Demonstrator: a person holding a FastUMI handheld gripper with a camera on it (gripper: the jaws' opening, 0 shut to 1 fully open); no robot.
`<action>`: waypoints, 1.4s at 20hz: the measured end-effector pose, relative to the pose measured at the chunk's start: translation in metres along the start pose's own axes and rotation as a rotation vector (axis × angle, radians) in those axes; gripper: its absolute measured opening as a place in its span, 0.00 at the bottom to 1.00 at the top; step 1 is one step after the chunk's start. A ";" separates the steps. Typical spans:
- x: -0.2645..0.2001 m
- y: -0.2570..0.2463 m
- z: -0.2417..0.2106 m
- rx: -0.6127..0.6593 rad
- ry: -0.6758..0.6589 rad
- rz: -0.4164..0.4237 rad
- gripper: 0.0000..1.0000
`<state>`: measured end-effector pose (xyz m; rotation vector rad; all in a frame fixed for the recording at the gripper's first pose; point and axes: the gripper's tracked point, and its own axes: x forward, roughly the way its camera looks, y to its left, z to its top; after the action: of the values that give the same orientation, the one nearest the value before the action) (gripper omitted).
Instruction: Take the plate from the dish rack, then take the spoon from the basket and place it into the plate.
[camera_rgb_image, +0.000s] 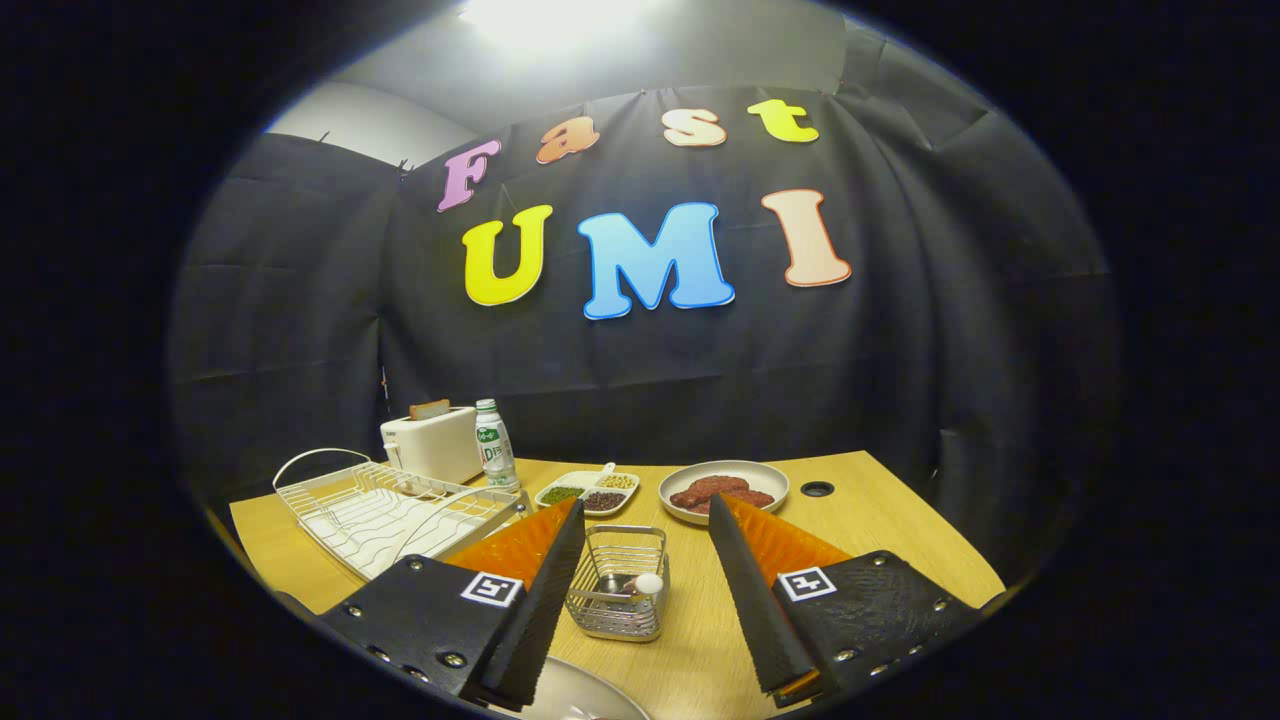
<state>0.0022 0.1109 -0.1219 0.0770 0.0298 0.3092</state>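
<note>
My gripper (647, 525) is open, its two fingers spread wide above the wooden table (880, 530). Between the fingers, a little ahead, stands a small wire basket (620, 585) with a white-handled spoon (640, 585) lying inside. A pale plate (585, 695) lies on the table under the near end of the left finger, only its rim showing. The white wire dish rack (385, 510) stands beyond the left finger and holds no plate.
A white toaster (432, 443) and a plastic bottle (494, 445) stand behind the rack. A divided dish of beans (588, 490) and a plate of reddish food (724, 490) sit beyond the fingertips. A round cable hole (817, 489) is at the back right.
</note>
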 end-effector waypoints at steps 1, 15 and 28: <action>0.006 -0.004 -0.007 -0.009 0.002 -0.002 0.78; 0.029 0.009 -0.026 -0.109 0.066 0.030 0.04; 0.012 0.014 0.032 -0.077 0.076 -0.016 0.04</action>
<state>0.0112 0.1253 -0.0893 -0.0112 0.0941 0.2968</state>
